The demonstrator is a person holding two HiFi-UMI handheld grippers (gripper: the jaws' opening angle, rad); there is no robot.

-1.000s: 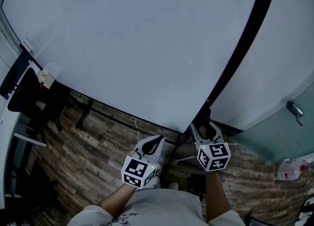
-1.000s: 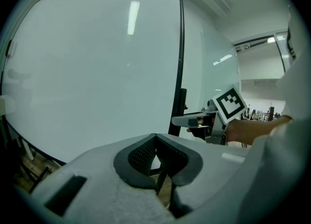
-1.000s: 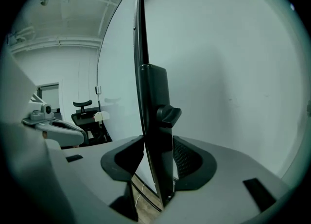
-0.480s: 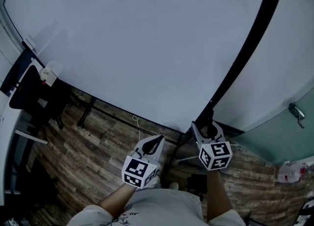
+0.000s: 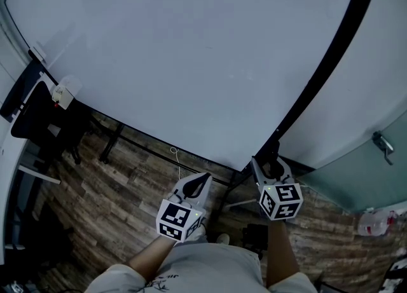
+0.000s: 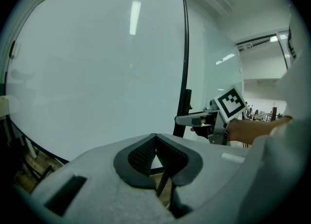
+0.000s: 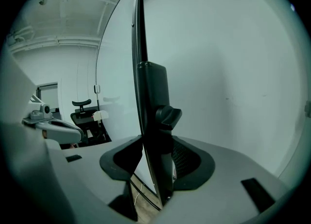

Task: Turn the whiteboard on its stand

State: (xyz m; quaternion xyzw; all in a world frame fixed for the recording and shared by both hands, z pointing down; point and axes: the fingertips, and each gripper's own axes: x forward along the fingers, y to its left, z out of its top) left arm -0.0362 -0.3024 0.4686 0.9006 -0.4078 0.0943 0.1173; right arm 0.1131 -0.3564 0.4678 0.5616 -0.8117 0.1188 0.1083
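The big whiteboard (image 5: 178, 56) fills most of the head view. It leans over the brown wood floor (image 5: 127, 183) and has a long black edge (image 5: 318, 75) running down its right side. That edge goes down to the stand post (image 5: 270, 149), low and a bit right of the middle. The right gripper (image 5: 267, 161) is at that spot, held out by the person's arm. In the right gripper view the black post (image 7: 151, 101), with a round knob (image 7: 167, 116) on its side, stands right between the two jaws. The jaws are wide apart with one on each side of the post, so this claw is let go and not squeezing. The left gripper (image 5: 203, 177) is lower and to the left, just under the bottom edge of the board and not touching it. In the left gripper view its two jaws are pressed together at the tips with nothing in them, so this claw is clenched and empty. A black chair (image 5: 35, 120) sits by the left end of the board. A small white box (image 5: 62, 95) hangs near that end. A thin white cord (image 5: 176, 161) dangles under the board. On the right is a glass door with a metal handle (image 5: 381, 142).
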